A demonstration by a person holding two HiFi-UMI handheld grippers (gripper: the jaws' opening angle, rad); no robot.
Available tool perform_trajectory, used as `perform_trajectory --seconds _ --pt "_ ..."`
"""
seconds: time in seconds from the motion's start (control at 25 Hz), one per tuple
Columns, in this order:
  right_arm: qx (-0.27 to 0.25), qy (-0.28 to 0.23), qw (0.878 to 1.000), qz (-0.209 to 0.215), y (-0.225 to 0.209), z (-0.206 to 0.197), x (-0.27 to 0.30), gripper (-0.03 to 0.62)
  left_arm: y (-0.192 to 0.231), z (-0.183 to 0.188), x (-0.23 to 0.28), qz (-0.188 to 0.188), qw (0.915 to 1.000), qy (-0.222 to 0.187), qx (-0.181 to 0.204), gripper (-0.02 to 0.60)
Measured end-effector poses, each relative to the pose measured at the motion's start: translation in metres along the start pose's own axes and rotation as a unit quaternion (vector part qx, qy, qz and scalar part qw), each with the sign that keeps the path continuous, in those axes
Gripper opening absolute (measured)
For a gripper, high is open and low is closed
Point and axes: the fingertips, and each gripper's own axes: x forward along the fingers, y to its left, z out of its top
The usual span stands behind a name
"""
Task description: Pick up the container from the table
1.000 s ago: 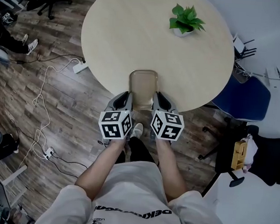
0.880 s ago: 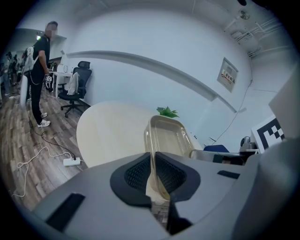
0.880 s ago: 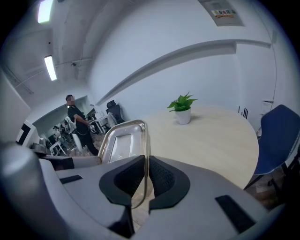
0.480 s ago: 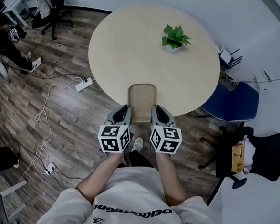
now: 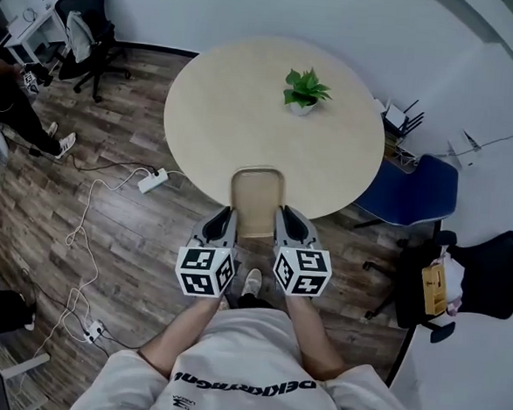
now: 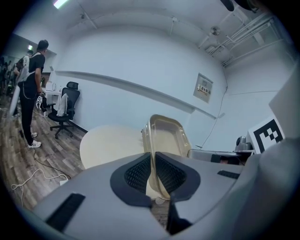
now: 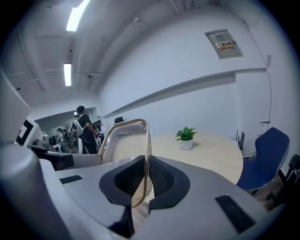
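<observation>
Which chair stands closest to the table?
The blue chair, right beside the right edge of the round table. The top-left black chair and the far-right black chair stand well clear of it.

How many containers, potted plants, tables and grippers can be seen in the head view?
Containers: 1, the container, gripped on both sides
Potted plants: 1, the potted plant
Tables: 1, the round table
Grippers: 2, the left gripper and the right gripper
Total: 5
</observation>
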Motion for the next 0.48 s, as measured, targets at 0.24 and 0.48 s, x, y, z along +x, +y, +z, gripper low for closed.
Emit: perform_trajectory --seconds 0.24,0.48 --pt "-0.011 -0.026 1.0 0.005 0.013 0.02 -0.022 0.06 -0.012 0.021 -0.022 -0.011 0.9995 -0.025 0.013 0.044" --pt "-0.015 -0.057 0.998 0.003 0.014 0.038 -0.039 0.06 -0.026 0.037 -0.033 -0.017 0.9979 -0.053 0.034 0.044"
